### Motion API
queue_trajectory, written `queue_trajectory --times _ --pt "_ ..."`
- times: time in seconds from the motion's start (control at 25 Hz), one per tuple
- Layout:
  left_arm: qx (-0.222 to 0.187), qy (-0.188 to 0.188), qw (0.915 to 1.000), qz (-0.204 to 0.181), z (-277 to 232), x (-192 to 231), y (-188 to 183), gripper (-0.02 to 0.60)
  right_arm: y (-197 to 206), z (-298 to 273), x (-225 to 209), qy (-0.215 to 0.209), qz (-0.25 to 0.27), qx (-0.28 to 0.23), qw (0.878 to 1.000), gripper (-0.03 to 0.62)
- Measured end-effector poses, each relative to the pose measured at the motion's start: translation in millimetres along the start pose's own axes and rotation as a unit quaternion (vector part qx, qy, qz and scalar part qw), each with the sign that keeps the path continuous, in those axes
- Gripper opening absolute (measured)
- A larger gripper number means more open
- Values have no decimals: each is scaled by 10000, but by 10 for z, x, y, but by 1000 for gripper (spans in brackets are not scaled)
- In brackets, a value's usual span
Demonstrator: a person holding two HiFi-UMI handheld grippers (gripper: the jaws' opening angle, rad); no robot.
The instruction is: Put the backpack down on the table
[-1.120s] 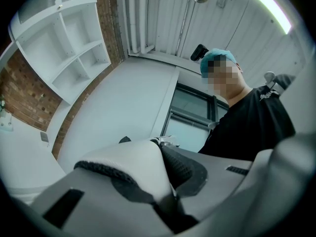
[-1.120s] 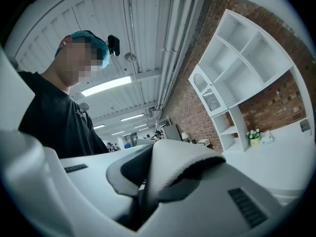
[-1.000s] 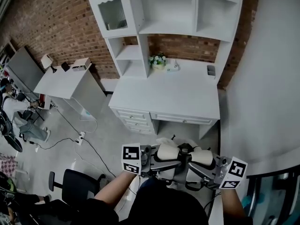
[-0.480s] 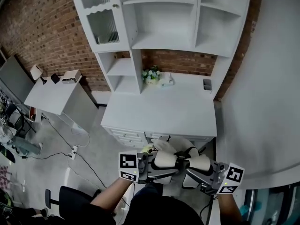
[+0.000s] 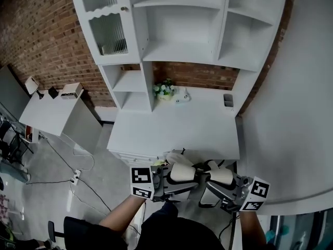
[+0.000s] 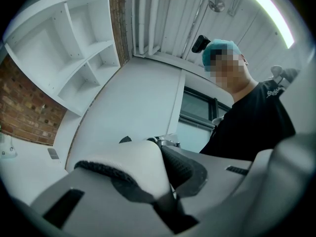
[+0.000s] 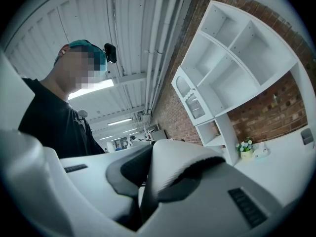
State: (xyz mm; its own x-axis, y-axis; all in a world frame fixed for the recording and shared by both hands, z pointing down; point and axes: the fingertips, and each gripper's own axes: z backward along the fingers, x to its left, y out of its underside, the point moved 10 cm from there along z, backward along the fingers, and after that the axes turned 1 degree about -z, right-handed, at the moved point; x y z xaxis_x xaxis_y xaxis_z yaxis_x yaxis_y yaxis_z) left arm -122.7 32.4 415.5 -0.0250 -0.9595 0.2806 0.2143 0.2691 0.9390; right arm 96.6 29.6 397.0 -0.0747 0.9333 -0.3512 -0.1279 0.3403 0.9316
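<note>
Nearest, the left gripper [image 5: 173,181] and right gripper [image 5: 216,187] are each clamped on a padded strap [image 5: 183,172] of the backpack [image 5: 178,159] — it is held up at the near edge of the table [image 5: 177,129], not set down. Farther back, flowers [image 5: 164,89] are seen on the table — beneath white shelves [image 5: 179,51].

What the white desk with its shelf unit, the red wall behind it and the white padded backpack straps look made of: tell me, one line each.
White desk with shelf unit: probably painted wood or board; smooth, even matte white.
Red wall: bare brick, mortar lines visible.
White padded backpack straps: smooth white cover over padding, dark mesh underneath; fabric or faux leather unclear.
</note>
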Motion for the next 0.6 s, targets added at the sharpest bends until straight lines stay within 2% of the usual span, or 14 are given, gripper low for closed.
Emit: queue_trajectory --times 0.24,0.6 --pt "-158 -54 9998 103 111 290 -41 58 -32 -168 -220 102 3 49 9999 46" --pt "-217 182 9996 67 153 688 -267 58 -279 -333 -454 283 -61 -1 9996 46"
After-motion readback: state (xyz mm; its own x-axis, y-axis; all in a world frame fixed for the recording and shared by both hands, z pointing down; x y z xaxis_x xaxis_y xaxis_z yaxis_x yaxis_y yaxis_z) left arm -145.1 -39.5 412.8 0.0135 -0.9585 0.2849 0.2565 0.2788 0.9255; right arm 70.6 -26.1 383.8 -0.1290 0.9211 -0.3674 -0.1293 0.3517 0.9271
